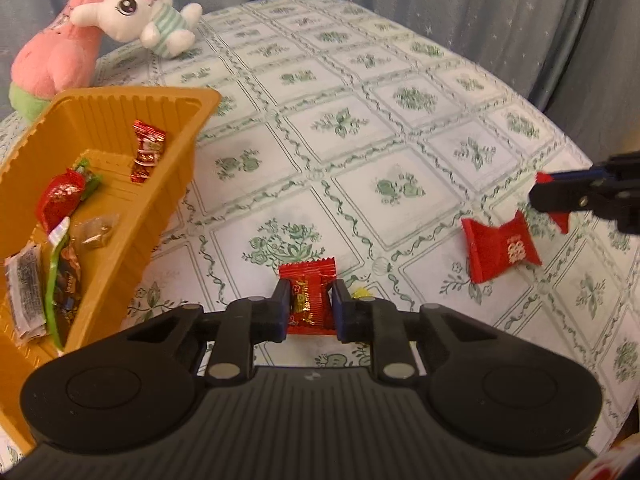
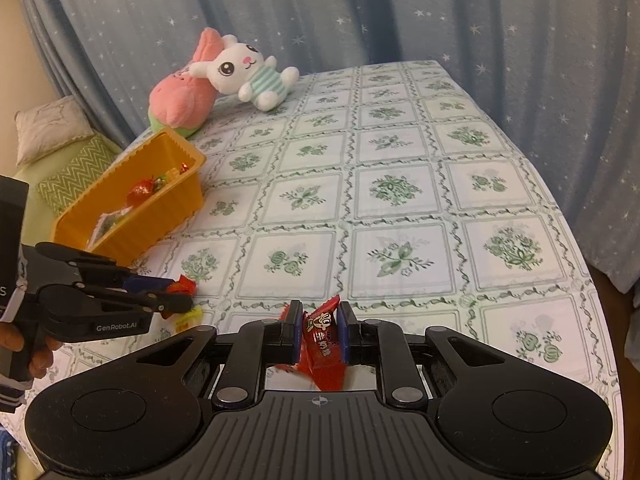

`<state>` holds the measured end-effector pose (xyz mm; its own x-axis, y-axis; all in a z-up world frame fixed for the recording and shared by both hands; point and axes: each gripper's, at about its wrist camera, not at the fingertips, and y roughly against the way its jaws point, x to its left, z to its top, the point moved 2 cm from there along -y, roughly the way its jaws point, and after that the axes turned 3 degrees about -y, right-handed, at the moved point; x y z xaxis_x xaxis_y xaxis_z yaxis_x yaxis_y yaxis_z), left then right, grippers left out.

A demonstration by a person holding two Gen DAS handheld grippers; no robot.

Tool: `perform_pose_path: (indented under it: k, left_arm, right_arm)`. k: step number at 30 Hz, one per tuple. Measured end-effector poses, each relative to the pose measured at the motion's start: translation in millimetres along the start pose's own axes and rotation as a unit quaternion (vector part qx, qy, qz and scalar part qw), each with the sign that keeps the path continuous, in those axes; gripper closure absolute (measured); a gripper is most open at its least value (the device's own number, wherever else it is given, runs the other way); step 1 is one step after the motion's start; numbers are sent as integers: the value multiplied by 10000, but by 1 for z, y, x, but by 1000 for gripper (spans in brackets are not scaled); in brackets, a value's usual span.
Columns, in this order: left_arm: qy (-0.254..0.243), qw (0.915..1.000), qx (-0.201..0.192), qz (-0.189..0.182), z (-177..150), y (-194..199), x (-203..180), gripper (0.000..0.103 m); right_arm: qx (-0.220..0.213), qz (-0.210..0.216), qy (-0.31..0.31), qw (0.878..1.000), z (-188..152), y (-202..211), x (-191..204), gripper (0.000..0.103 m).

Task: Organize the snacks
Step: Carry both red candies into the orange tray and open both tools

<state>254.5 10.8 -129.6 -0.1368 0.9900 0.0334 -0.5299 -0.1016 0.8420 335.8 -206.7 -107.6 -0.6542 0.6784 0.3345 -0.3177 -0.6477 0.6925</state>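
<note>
My left gripper points down at the flowered tablecloth, its pads shut on a red candy packet with gold print. From the right wrist view the same gripper shows at the left with the red packet at its tip. My right gripper is shut on a red wrapped candy, lifted off the cloth; it shows from the side at the right edge. A third red candy lies on the cloth below it. The orange tray holds several wrapped snacks.
A small yellow sweet lies just beyond my left fingers. Two plush toys, a white rabbit and a pink one, rest behind the tray. Blue starred curtains close off the back. A hand holds the left gripper.
</note>
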Motion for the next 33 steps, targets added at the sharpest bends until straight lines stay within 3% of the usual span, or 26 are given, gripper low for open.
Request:
perform_pose_path:
  k: [13, 23, 33]
  left_arm:
    - [646, 9968, -447, 119, -8, 68, 27, 83]
    - [1221, 9879, -705, 648, -25, 113, 78, 83]
    - [1596, 9770, -782, 1175, -36, 130, 132, 83]
  right_arm:
    - [31, 560, 463, 9974, 24, -12, 48, 85]
    - [106, 1228, 858, 9887, 43, -33, 117, 85]
    - [45, 1492, 1137, 9822, 66, -58, 176, 85]
